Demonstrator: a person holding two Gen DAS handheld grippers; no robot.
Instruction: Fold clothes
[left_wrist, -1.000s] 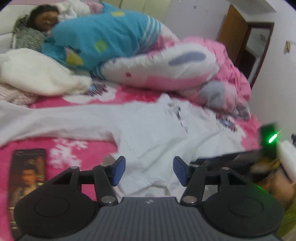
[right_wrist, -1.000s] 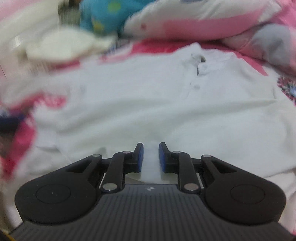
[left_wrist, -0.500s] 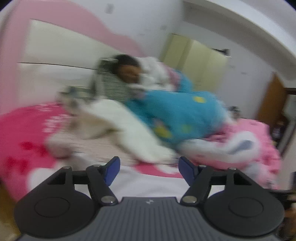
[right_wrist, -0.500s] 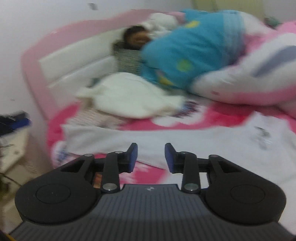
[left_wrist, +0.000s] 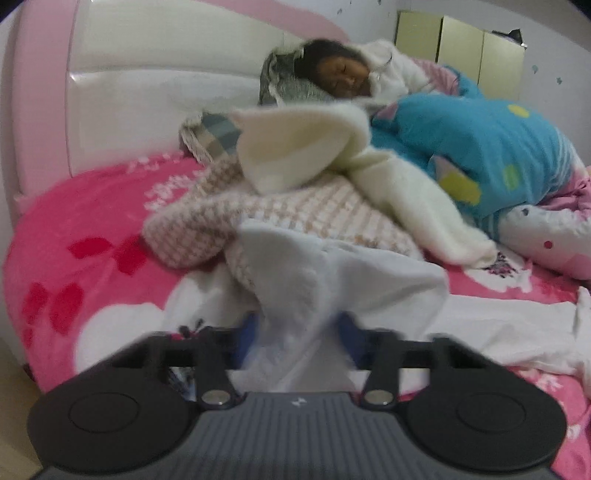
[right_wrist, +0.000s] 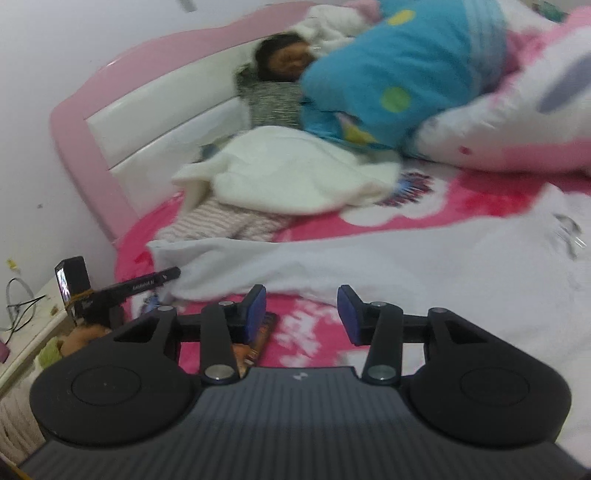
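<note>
A white polo shirt lies spread across the pink flowered bedspread, with one long sleeve stretched toward the bed's left edge. In the left wrist view the end of that sleeve is bunched and lifted, and my left gripper is shut on the cloth, which hides most of its blue pads. My right gripper hovers over the bedspread just in front of the sleeve; its jaws are opening and nothing is between them.
A person sleeps at the pink headboard under a blue blanket. A cream fleece garment and a checked knit one lie behind the sleeve. A printed card lies under the right gripper. A bedside table stands left.
My left gripper swung left from the shirt's body to the sleeve end and shut on it. My right gripper let go of the shirt's hem, rose, turned left and opened.
</note>
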